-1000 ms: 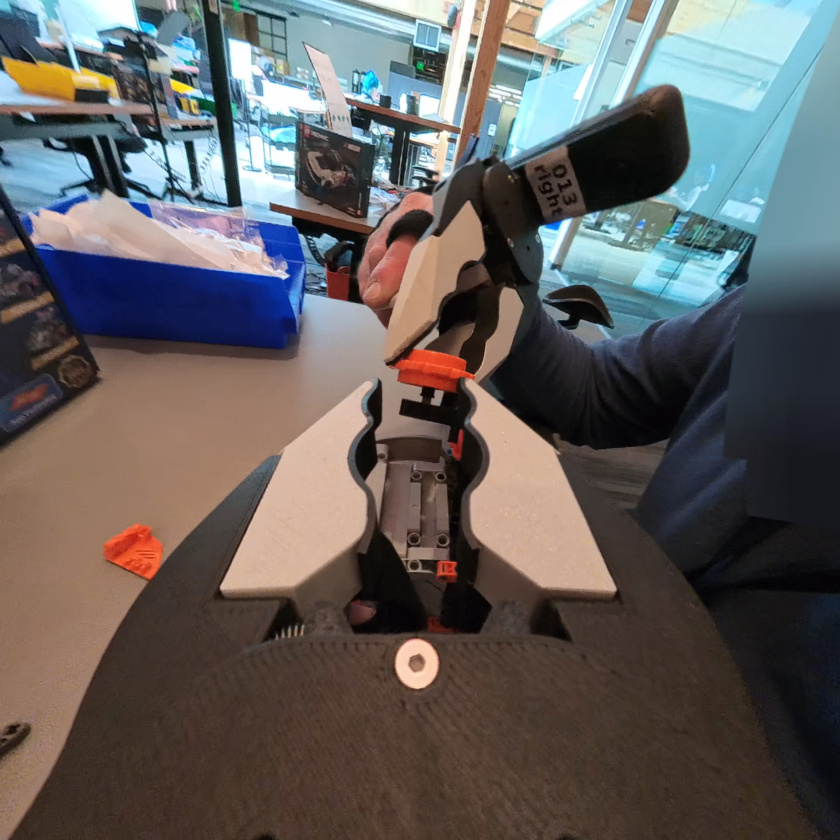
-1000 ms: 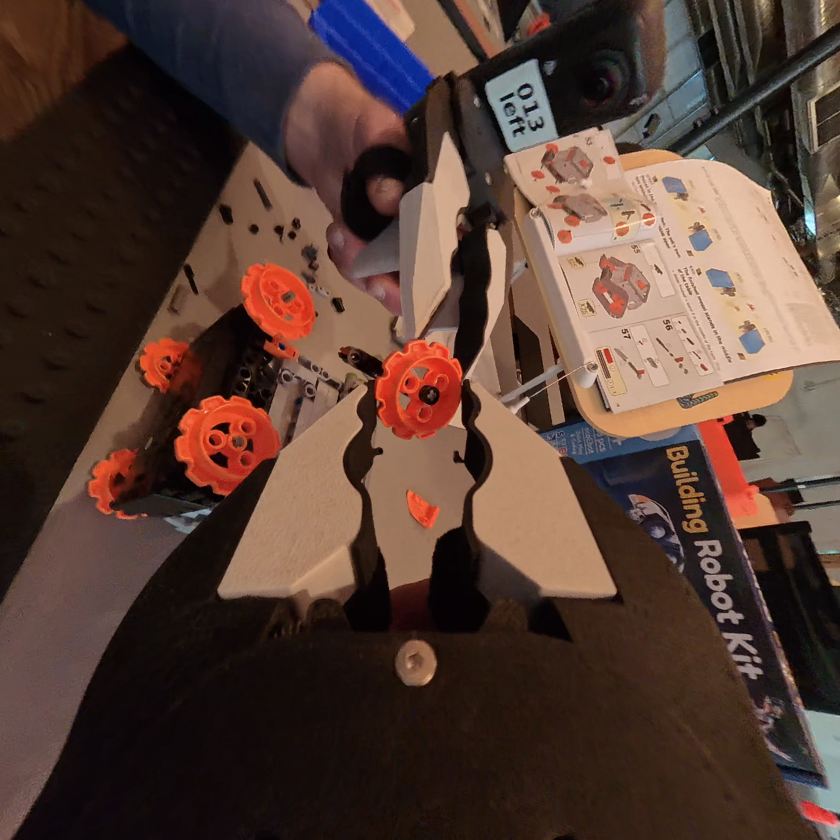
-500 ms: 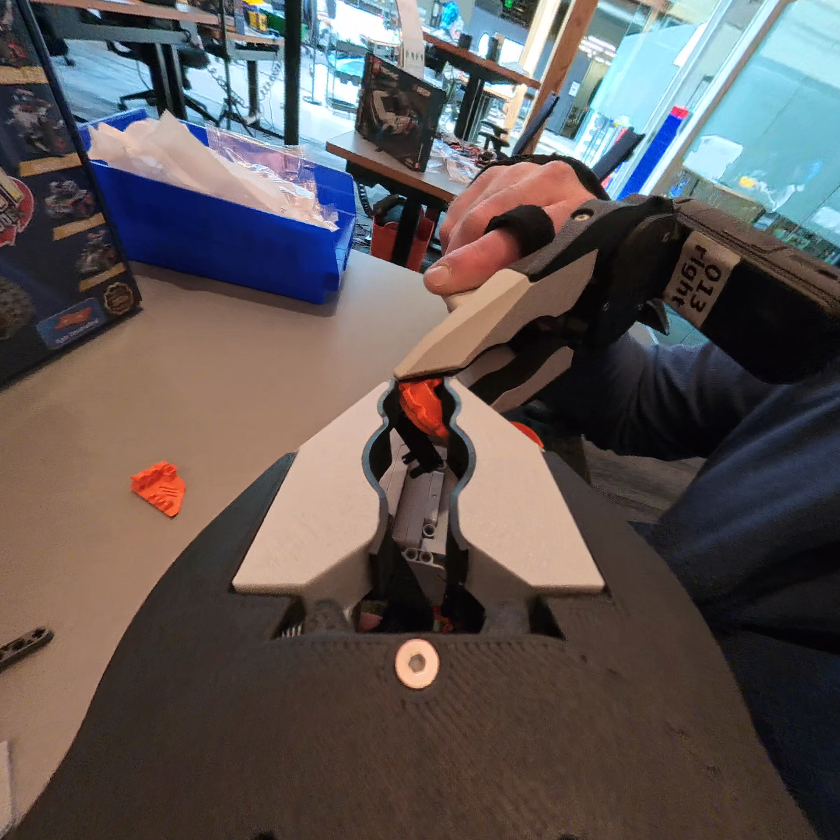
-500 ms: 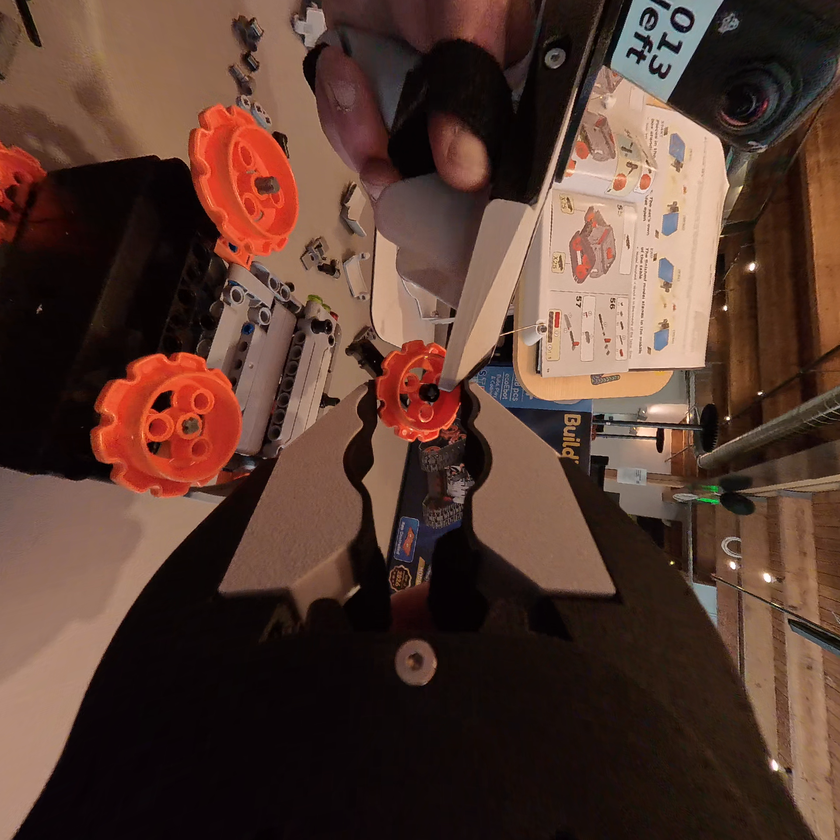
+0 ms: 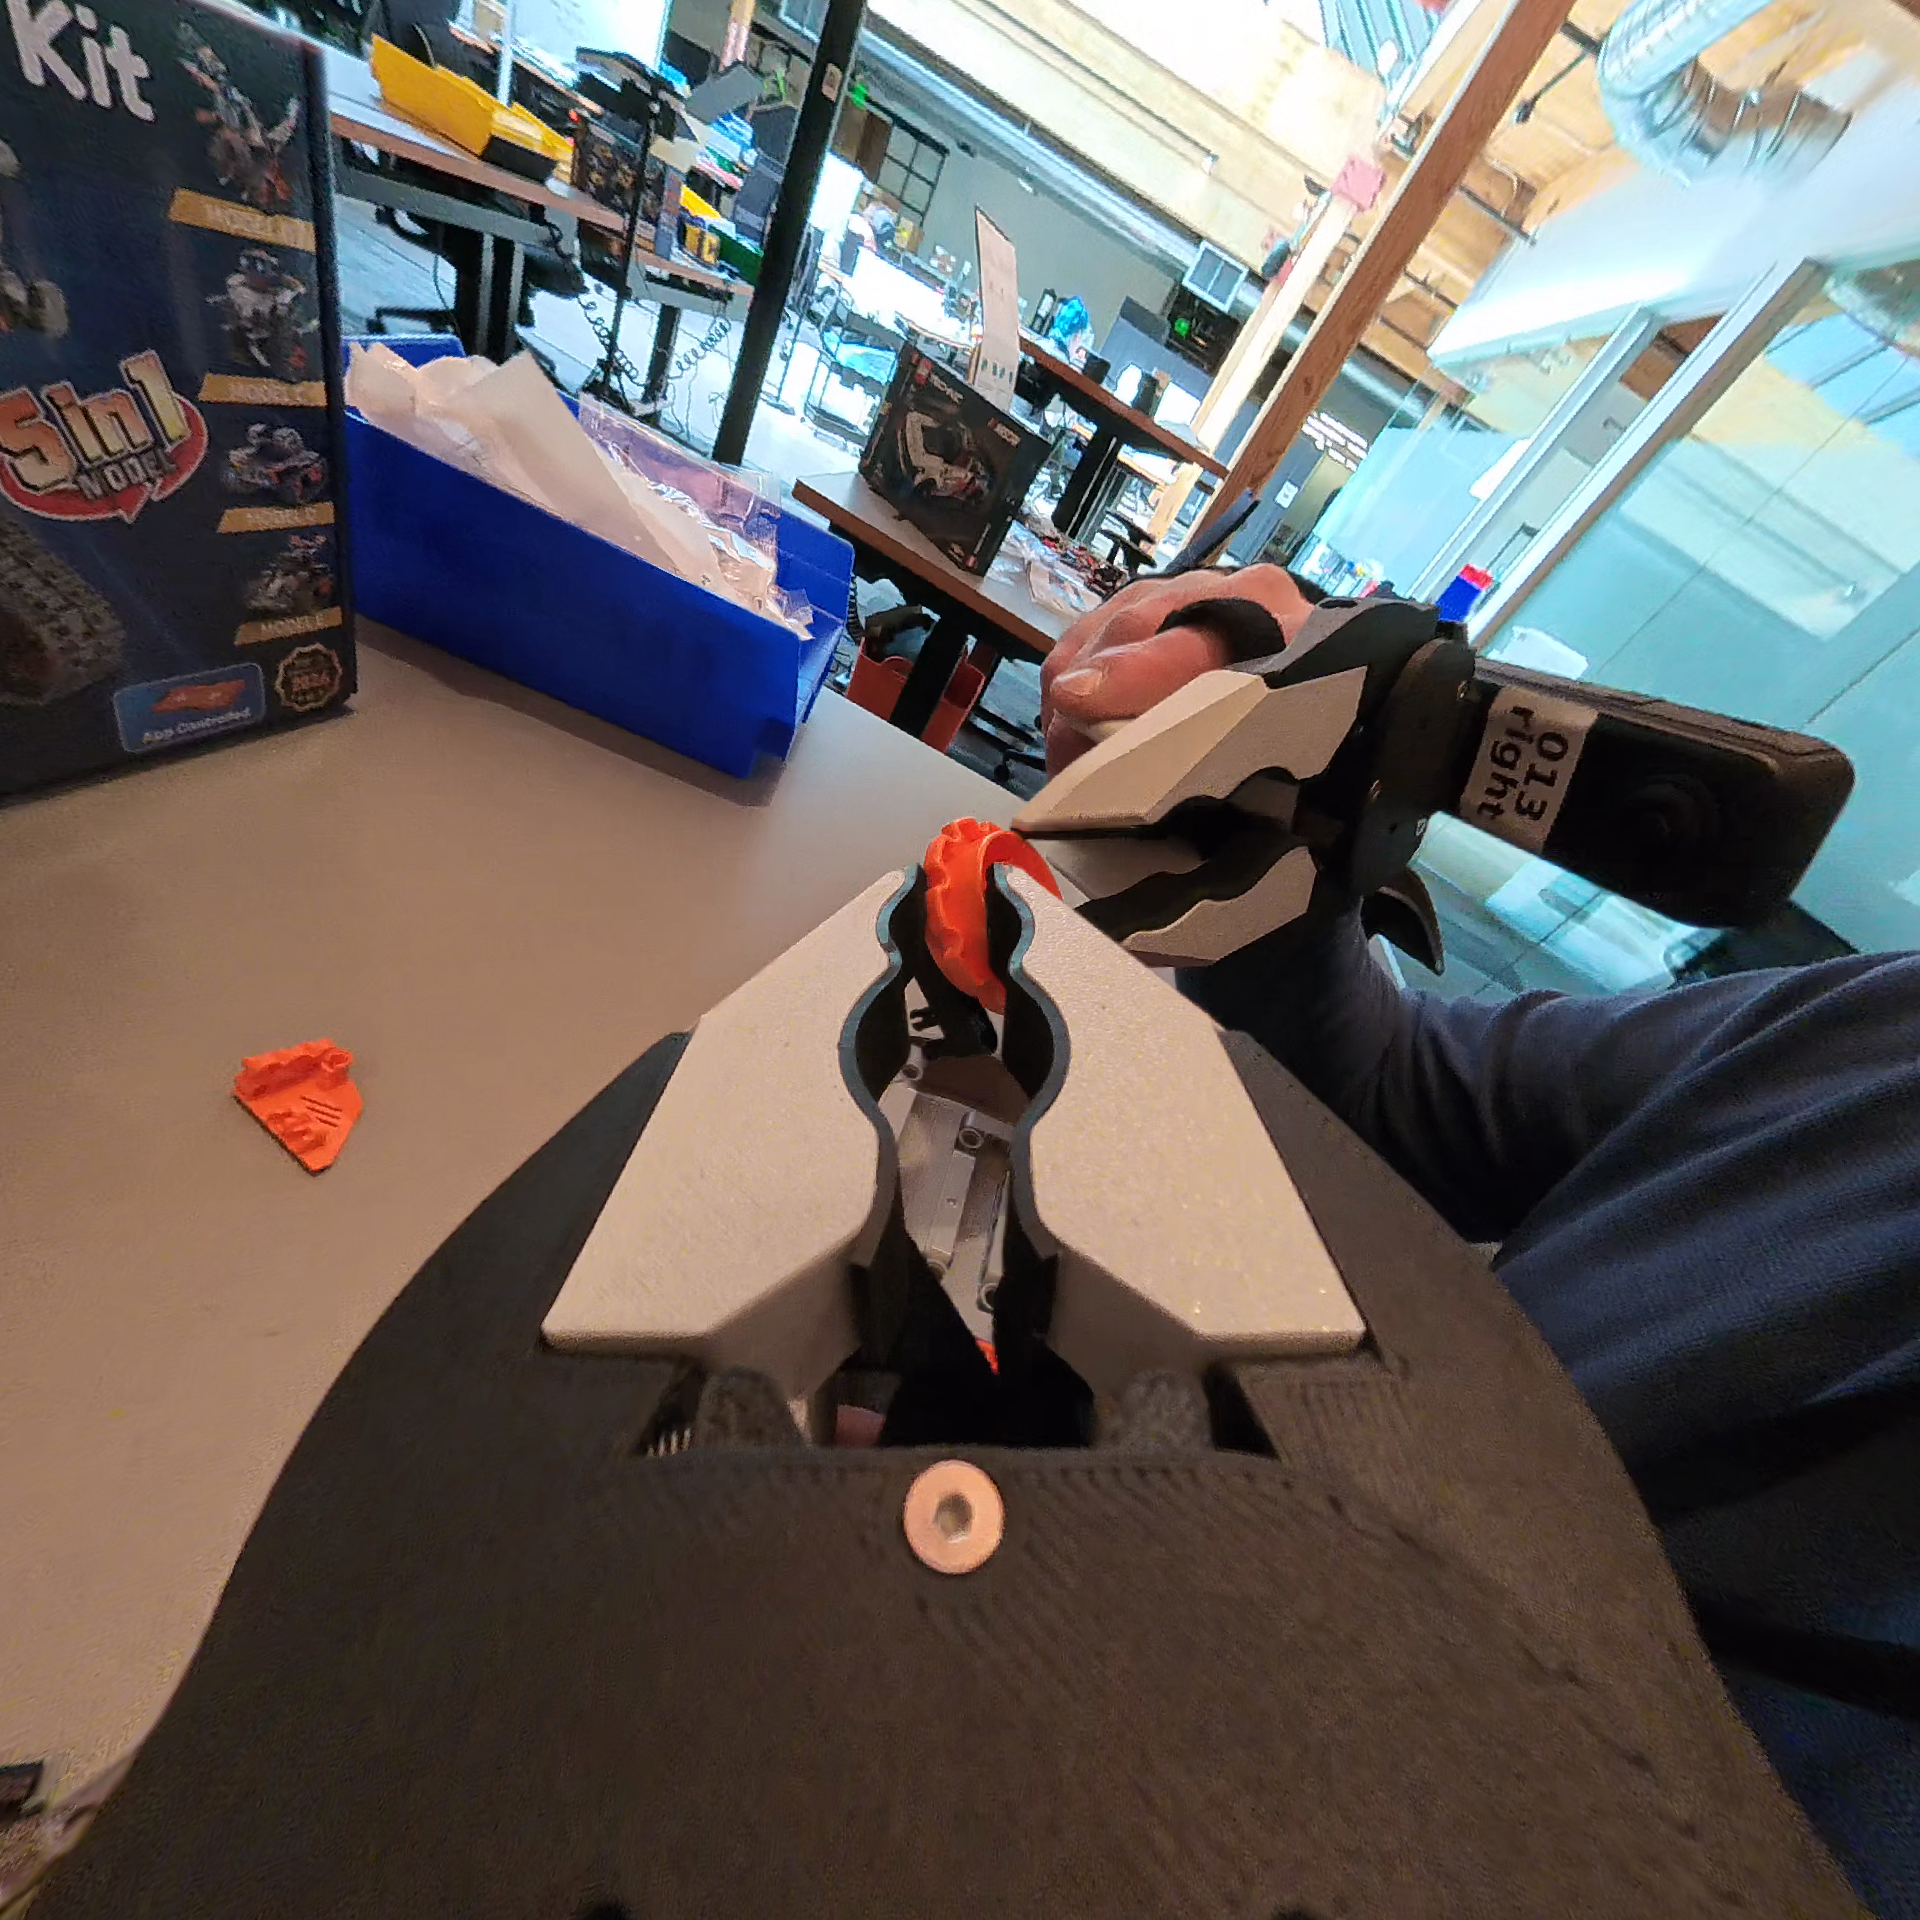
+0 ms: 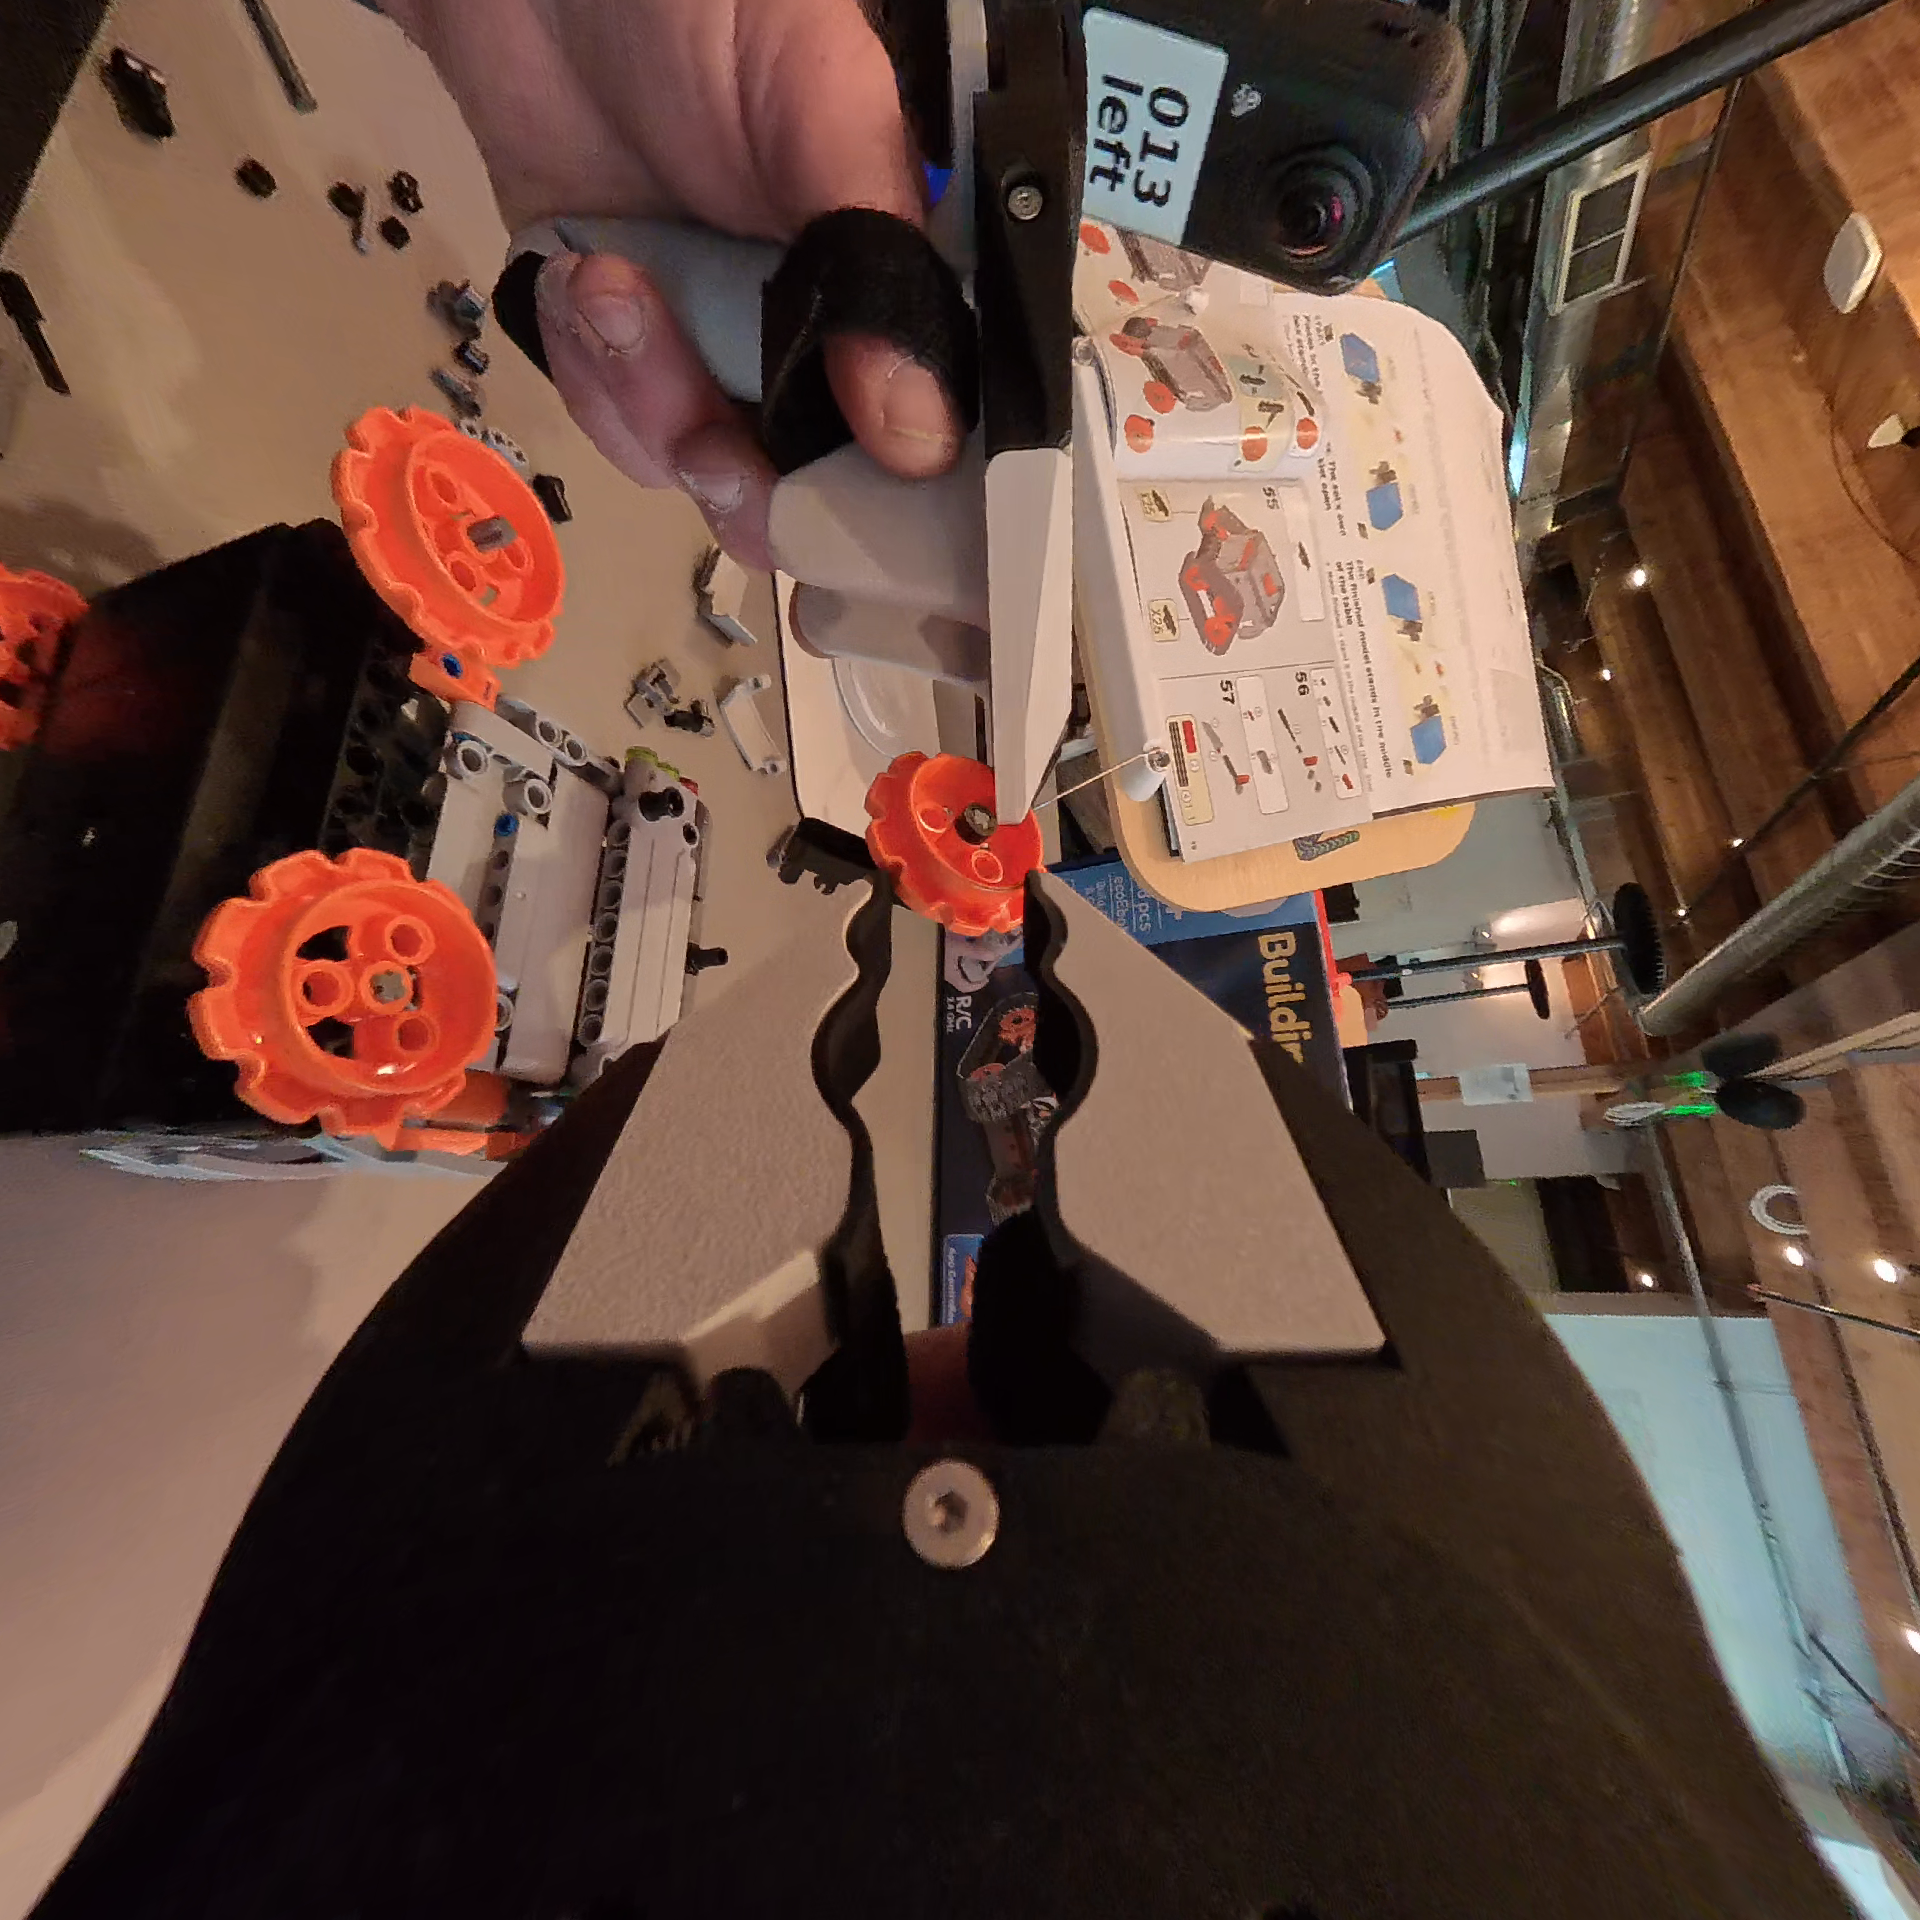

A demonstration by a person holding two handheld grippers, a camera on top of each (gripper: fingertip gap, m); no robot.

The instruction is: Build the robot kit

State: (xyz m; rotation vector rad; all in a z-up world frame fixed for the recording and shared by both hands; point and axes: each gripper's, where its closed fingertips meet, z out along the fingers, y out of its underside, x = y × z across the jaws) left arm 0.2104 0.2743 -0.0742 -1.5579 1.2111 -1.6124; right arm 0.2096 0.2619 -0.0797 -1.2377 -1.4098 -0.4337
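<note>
My left gripper (image 5: 961,883) is shut on a small orange toothed wheel (image 5: 961,935), its tips clamping the wheel's two faces. A black axle part and a grey beam (image 5: 961,1174) sit further back between its fingers. My right gripper (image 6: 956,894) reaches in from the right in the left wrist view (image 5: 1055,868) and pinches the wheel's near rim (image 6: 935,831) at its very tips, jaws narrow. The left gripper (image 6: 1013,805) comes down from above in the right wrist view, one finger edge-on over the wheel's hub. Both are held above the table.
A black and grey tracked model (image 6: 571,883) with large orange wheels (image 6: 343,997) lies at the left. Loose small parts (image 6: 717,707) lie beside it. An open instruction booklet (image 6: 1299,582) stands on a wooden stand. A blue box (image 5: 156,416), a blue bin (image 5: 582,613) and an orange wedge piece (image 5: 296,1101) are on the table. Only a small space, under 4 cm, lies between the two pairs of fingers.
The right gripper has swung from above the left gripper down to its right side. The wheel now sits between the left tips. The right jaws have narrowed onto the wheel's rim.
</note>
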